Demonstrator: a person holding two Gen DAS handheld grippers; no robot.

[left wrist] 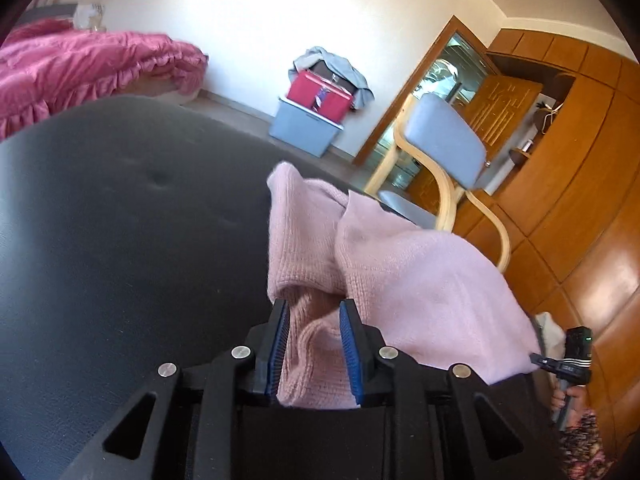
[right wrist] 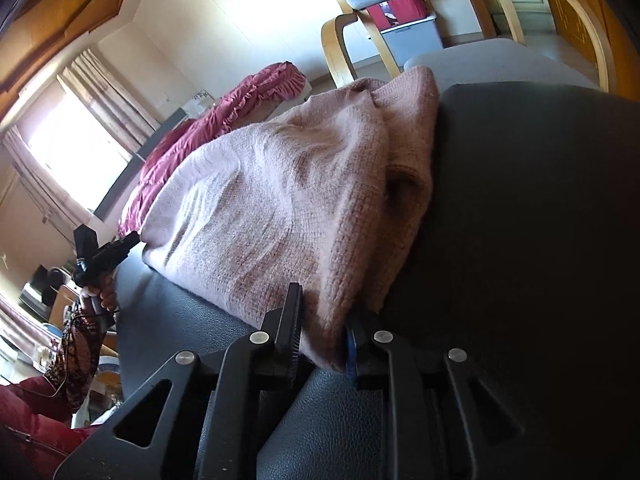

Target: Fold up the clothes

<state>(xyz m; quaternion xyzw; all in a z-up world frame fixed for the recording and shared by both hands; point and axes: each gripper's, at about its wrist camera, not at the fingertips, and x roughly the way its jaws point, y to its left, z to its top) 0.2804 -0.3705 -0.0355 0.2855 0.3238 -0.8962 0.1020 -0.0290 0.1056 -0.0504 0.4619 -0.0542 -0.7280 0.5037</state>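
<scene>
Left wrist view shows the left gripper (left wrist: 314, 344) with its jaws clamped on a bunched edge of the pink knit sweater (left wrist: 408, 280), which lies partly doubled on the black padded surface (left wrist: 120, 220) at centre right of the frame. Right wrist view has the right gripper (right wrist: 322, 344) pinching another edge low in the frame. Uneven pulling could stretch the loose knit, slip one grip, or drag the layers askew.

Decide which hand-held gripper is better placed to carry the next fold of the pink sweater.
Probably the left hand-held gripper: its jaws hold a bunched fold of the pink sweater lifted off the dark surface. The right hand-held gripper pins a low edge.
</scene>
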